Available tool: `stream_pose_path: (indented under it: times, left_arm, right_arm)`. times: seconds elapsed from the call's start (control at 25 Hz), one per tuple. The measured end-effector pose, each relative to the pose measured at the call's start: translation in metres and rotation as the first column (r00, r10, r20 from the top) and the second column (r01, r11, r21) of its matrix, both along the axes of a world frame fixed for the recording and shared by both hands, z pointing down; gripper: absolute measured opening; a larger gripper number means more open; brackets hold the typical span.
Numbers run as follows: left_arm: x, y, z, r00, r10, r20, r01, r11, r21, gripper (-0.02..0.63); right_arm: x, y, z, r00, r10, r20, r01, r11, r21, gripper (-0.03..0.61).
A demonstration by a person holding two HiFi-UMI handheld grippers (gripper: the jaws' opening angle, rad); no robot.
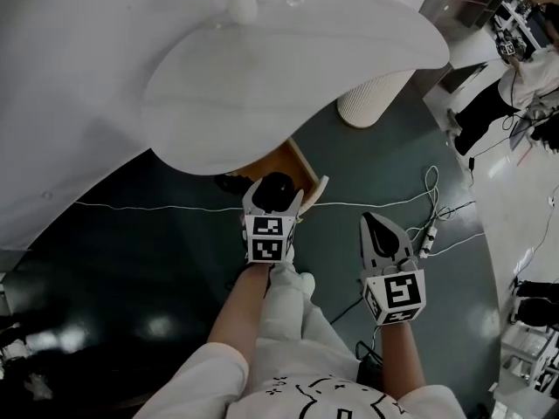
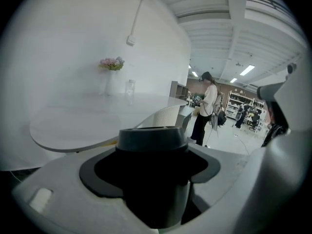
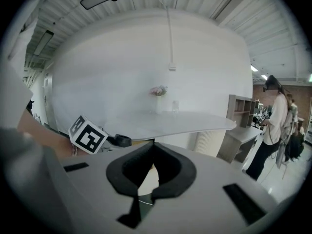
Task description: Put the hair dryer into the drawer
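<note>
Two hand-held grippers, one hair dryer, one drawer. The left gripper [image 1: 273, 201] is clamped on the black, round-barrelled hair dryer [image 2: 152, 152], holding it at the front of the open light-wood drawer [image 1: 295, 162] that juts from under the white rounded desk's [image 1: 262, 77] near edge. Whether it sits inside, I cannot tell. Only the dark barrel and its flared rim show; the rest is hidden by the jaws. The right gripper [image 1: 376, 227] hangs off to the side, jaws together on nothing. One vase of pink flowers [image 2: 112, 69] and one clear glass [image 2: 130, 87] stand at the desk's far edge.
</note>
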State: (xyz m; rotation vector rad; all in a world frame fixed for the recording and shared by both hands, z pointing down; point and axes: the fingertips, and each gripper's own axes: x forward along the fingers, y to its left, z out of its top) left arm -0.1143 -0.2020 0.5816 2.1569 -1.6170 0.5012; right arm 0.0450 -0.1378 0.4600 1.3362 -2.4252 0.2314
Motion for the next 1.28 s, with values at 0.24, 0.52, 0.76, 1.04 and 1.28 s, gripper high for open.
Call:
stream_pose_path:
  times: [0.24,0.52,0.76,1.04,1.28]
  left_arm:
    - [0.012,-0.019,0.026,0.998,0.063,0.024,-0.062,0.998,-0.033,0.354]
    - [0.029,-0.032,0.059,0.974,0.204,0.096,-0.192,0.974,-0.118,0.354]
    - [0.032,-0.049,0.083,0.959,0.259,0.118,-0.235,0.954,-0.185,0.354]
    - [0.029,-0.066,0.111,0.942,0.312,0.121,-0.267,0.919,-0.291,0.354]
    - [0.024,-0.071,0.145,0.915,0.374,0.150,-0.284,0.863,-0.419,0.354]
  right_arm:
    - [0.015,0.002,0.018,0.999,0.046,-0.004,-0.046,0.998,-0.038,0.002]
    - [0.030,-0.006,0.027,0.996,0.093,0.004,-0.092,0.994,-0.061,0.002]
    - [0.024,-0.022,0.043,0.993,0.112,0.035,-0.109,0.991,-0.081,0.002]
    - [0.010,-0.061,0.075,0.986,0.154,0.071,-0.142,0.979,-0.147,0.002]
    - [0.005,-0.088,0.102,0.978,0.192,0.085,-0.171,0.964,-0.203,0.002]
